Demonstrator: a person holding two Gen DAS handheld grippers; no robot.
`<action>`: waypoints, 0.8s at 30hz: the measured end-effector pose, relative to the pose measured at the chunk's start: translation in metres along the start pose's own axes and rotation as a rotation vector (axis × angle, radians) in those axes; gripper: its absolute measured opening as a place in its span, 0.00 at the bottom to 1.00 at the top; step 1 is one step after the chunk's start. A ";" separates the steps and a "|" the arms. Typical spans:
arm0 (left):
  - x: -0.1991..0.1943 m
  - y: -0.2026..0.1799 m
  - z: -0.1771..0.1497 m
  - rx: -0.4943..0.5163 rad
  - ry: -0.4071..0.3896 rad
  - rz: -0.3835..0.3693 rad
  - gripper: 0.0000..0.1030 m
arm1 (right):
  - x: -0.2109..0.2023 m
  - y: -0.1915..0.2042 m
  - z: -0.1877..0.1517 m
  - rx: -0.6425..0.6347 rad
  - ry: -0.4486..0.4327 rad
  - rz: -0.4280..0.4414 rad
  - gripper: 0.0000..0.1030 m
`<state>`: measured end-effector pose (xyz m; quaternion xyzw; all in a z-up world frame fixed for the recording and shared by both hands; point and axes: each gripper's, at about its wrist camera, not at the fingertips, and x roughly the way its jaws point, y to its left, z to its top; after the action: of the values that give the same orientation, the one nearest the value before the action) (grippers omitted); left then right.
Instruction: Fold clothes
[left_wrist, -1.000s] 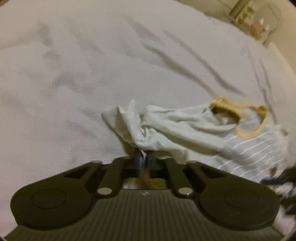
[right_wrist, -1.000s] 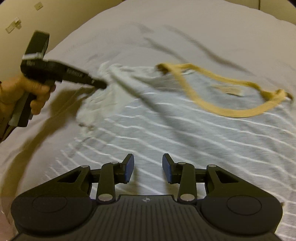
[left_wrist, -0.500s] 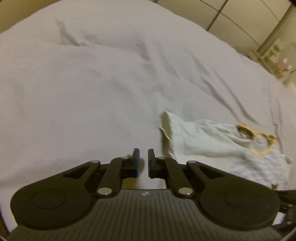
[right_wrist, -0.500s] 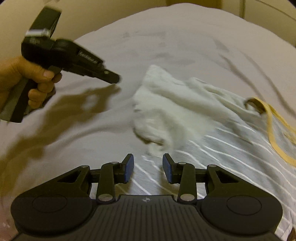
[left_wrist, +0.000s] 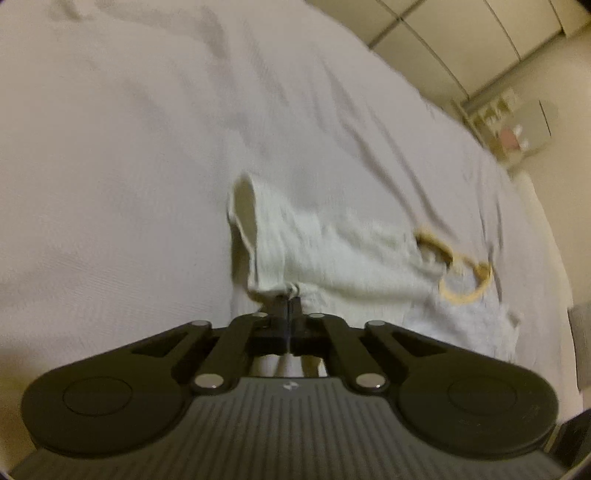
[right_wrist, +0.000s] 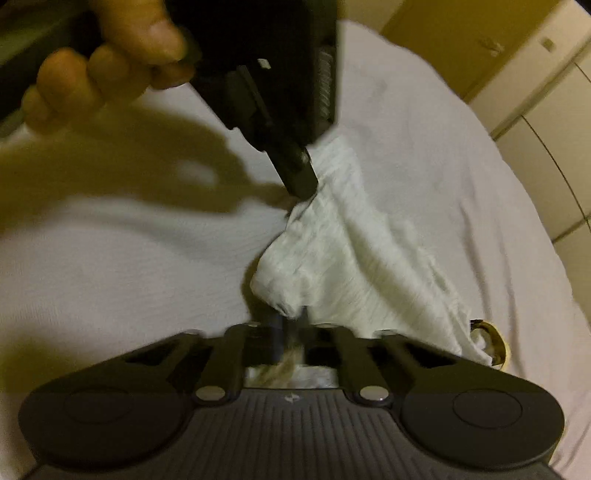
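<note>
Right now both grippers are pinched onto the same garment, a pale T-shirt (left_wrist: 332, 258) with a mustard-yellow neckband (left_wrist: 461, 273) that lies spread on a white bedsheet (left_wrist: 129, 166). From the left wrist camera, the left gripper (left_wrist: 290, 301) has its fingers drawn fully together on a bunched bit of the shirt's cream sleeve edge, with the open sleeve cuff standing up just beyond the fingertips. The shirt body trails off to the right across the bed, and its lower part looks greyer, though blur hides any pattern there. From the right wrist camera, the right gripper (right_wrist: 290, 319) is likewise closed on a fold of the same white fabric, which rises in a crumpled ridge away from it. At the far end of that ridge the left gripper appears again (right_wrist: 301, 181), its black tip clamped on the cloth, held by the person's left hand (right_wrist: 107, 59) at the top left of that view. A dark shadow of that hand and tool falls on the sheet to the left. Pale wardrobe doors (left_wrist: 461, 40) and a cluttered shelf (left_wrist: 506, 125) stand past the bed's far edge.
</note>
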<state>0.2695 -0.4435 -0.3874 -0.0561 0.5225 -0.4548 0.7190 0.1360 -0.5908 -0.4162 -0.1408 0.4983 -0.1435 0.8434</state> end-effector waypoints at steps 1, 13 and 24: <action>-0.010 0.002 0.004 -0.006 -0.030 0.006 0.00 | -0.006 -0.004 0.002 0.033 -0.030 0.018 0.03; -0.056 0.011 -0.019 0.114 0.073 0.035 0.26 | -0.054 -0.020 -0.022 0.267 -0.087 0.220 0.37; -0.012 -0.014 -0.052 0.019 0.163 -0.017 0.03 | -0.050 0.013 -0.040 0.293 0.029 0.189 0.43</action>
<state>0.2190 -0.4227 -0.3950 -0.0164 0.5743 -0.4688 0.6709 0.0793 -0.5633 -0.3998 0.0332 0.4951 -0.1369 0.8573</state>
